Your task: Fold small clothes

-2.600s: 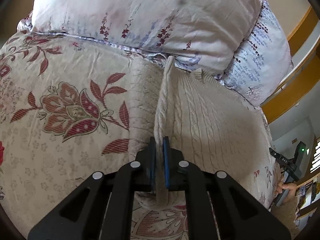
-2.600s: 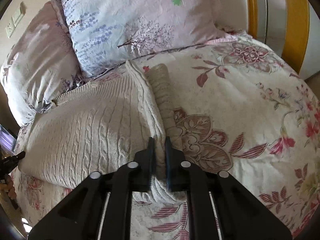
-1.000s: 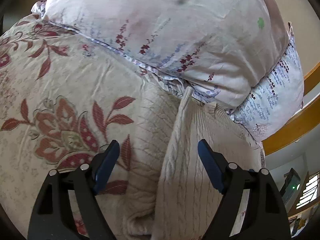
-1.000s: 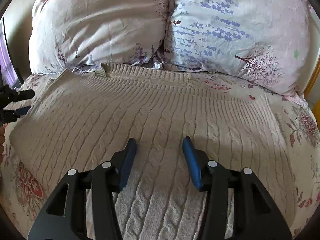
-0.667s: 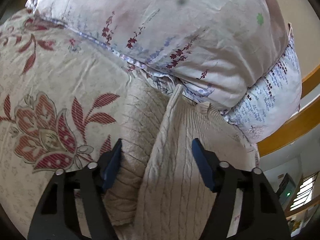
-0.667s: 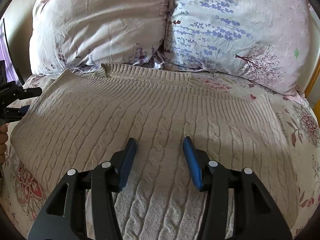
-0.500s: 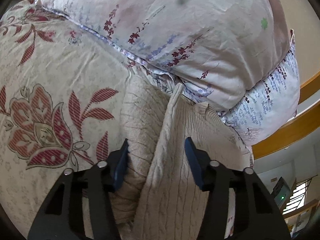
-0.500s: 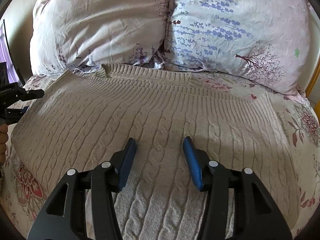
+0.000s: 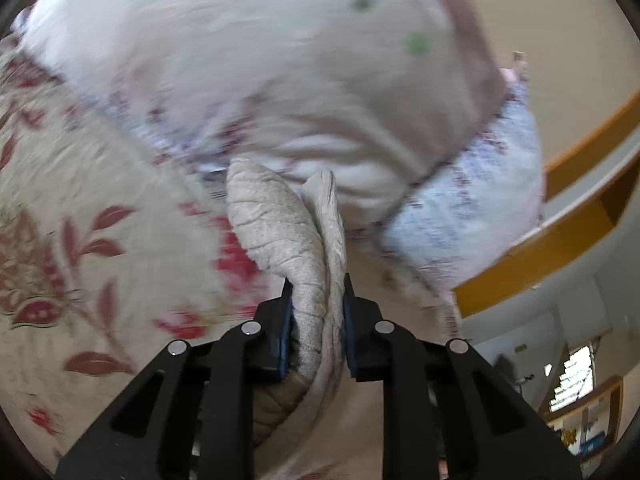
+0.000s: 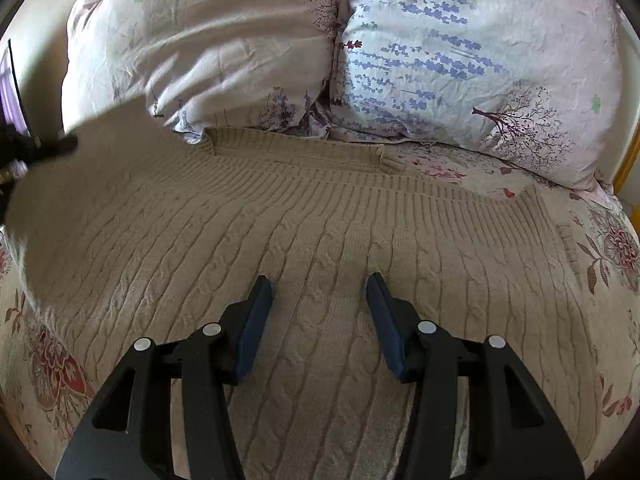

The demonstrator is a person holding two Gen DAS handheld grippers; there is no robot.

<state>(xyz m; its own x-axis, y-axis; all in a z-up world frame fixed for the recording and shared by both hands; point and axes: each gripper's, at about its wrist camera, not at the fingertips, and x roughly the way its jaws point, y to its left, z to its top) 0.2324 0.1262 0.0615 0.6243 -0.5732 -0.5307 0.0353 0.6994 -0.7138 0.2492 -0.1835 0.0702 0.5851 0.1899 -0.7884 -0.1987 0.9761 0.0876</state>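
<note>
Sweater: a beige cable-knit sweater (image 10: 320,216) lies spread flat on the bed, its ribbed far edge against the pillows; its left side is lifted and blurred in the right wrist view.
Left gripper: the left gripper (image 9: 316,312) has its jaws closed on a thick bunch of the sweater's left side, two layers of knit pinched between the blue pads.
Right gripper: the right gripper (image 10: 318,312) hangs over the near middle of the sweater, jaws wide apart, holding nothing.
Handling: the knit looks soft, thick and limp, fairly heavy for cloth; likely to sag and stretch, not to slip. Best taken at an edge or corner, several layers at once.
Surface: a floral bedsheet (image 10: 612,248), soft and yielding under the sweater.
Room: two flowered pillows (image 10: 460,52) stand at the far side; a wooden bed frame (image 9: 560,240) shows on the right.
</note>
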